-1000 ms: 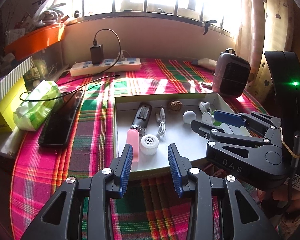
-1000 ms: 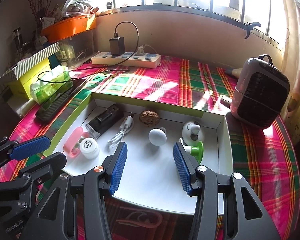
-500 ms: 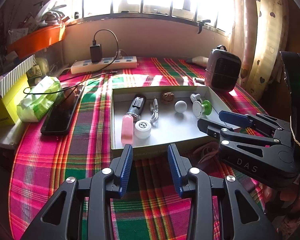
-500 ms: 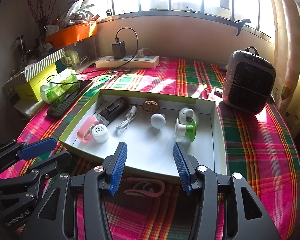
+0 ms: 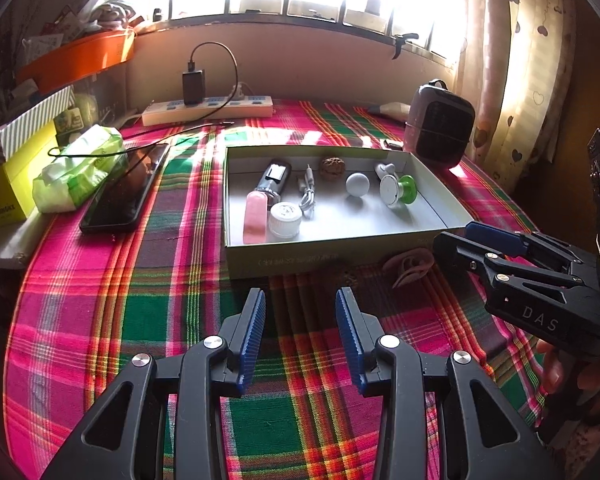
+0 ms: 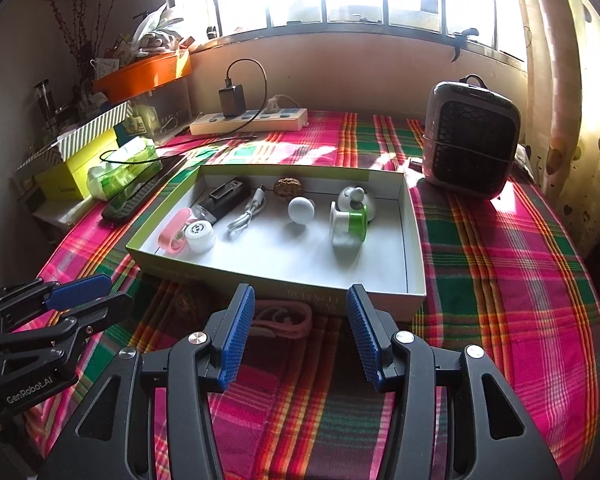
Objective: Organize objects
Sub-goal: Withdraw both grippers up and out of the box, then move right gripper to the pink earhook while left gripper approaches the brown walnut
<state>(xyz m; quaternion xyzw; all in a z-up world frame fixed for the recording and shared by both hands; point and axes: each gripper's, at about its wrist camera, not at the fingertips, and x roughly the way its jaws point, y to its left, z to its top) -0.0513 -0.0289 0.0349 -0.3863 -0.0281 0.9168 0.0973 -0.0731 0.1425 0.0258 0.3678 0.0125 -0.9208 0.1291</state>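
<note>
Both claws are spread and empty. Your left gripper (image 5: 300,336) hangs over bare plaid tablecloth (image 5: 100,300) near the front of the shallow cardboard box (image 5: 340,256), and your right gripper (image 6: 300,336) frames the one piece lying outside it: a pink ear-hook earpiece (image 6: 286,320) on the cloth, just beside the box's near wall.

That earpiece looks like the next pickup. It is thin, looped and lies flat, probably soft rubbery plastic, so bring your right claw down steeply with one ribbed blue pad on each side of the loop's thicker stem, and close until it stops sliding. Watch that you don't pinch a fold of the woven cloth with it. Then lift clear of the box wall before moving over the tray, since the rim is thin card and would tip or slide if clipped. Keep your left gripper back, or rest it against the box's near left corner to steady it.

Inside, the pink capsule-shaped case (image 5: 255,218) touches the white ribbed cap (image 5: 285,220); far of them lie a glossy black charger (image 5: 275,178), a coiled white cable (image 5: 307,198), a wrinkled walnut (image 5: 333,166), a matte white ball (image 5: 357,185) and a green-and-white spool (image 5: 398,190). The bare floor at the near right is your easiest drop spot.
</note>
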